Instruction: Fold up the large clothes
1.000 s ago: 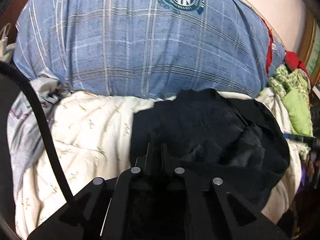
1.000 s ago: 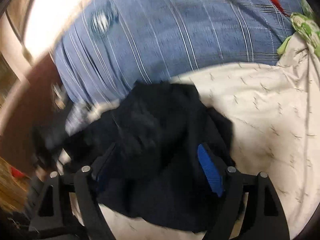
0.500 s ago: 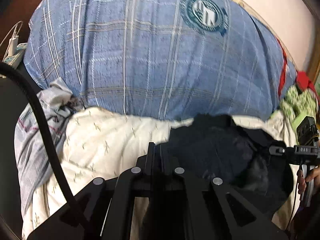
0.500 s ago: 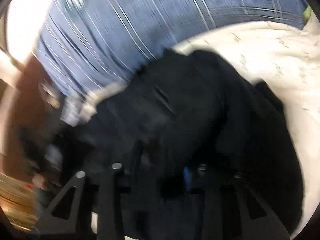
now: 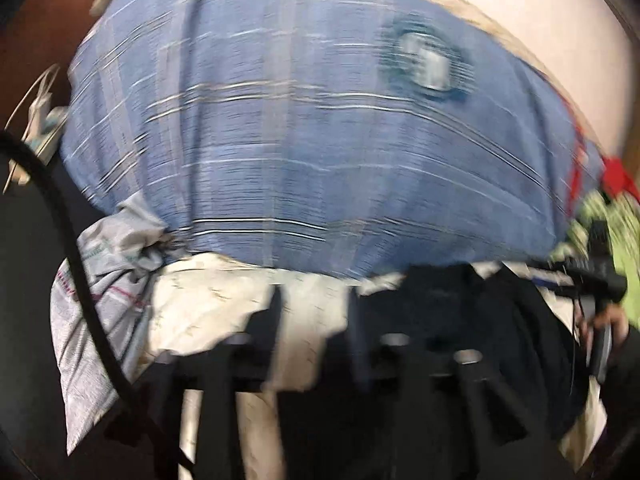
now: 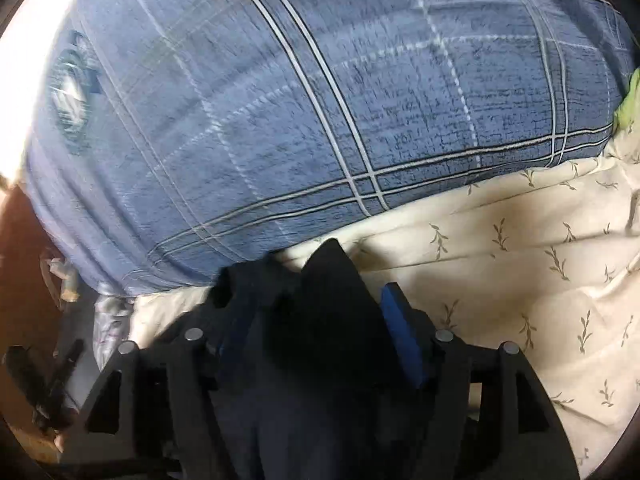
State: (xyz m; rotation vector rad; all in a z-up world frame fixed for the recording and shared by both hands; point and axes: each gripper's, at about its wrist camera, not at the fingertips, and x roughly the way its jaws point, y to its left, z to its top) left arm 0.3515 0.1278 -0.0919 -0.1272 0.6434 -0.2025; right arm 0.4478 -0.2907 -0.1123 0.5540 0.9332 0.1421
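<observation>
Dark clothing (image 6: 316, 360), black or deep navy, lies bunched on the cream leaf-print bedsheet (image 6: 520, 264) just in front of a big blue plaid pillow (image 6: 320, 100). It is a crumpled heap with no flat panel or clean crease showing, so by my reading the folding has hardly begun: the garment has yet to be spread out, squared and folded over.

Right tool (image 6: 320, 308) has a peaked ridge of the dark fabric standing between its fingers; its jaws are opening, and the blue pad (image 6: 400, 336) on the right finger looks bare, set a little apart from the cloth, so I judge it is not pinching.

Left tool (image 5: 316, 320) is blurred; its jaws are opening too, and between the fingers only bedsheet (image 5: 224, 300) shows, with the garment (image 5: 460, 320) lying off to its right. Beyond that, at the frame's right edge, a hand (image 5: 612, 320) holds the other tool's handle. A grey cloth (image 5: 116, 256) sits crumpled to the left, near a black cable (image 5: 80, 280).
</observation>
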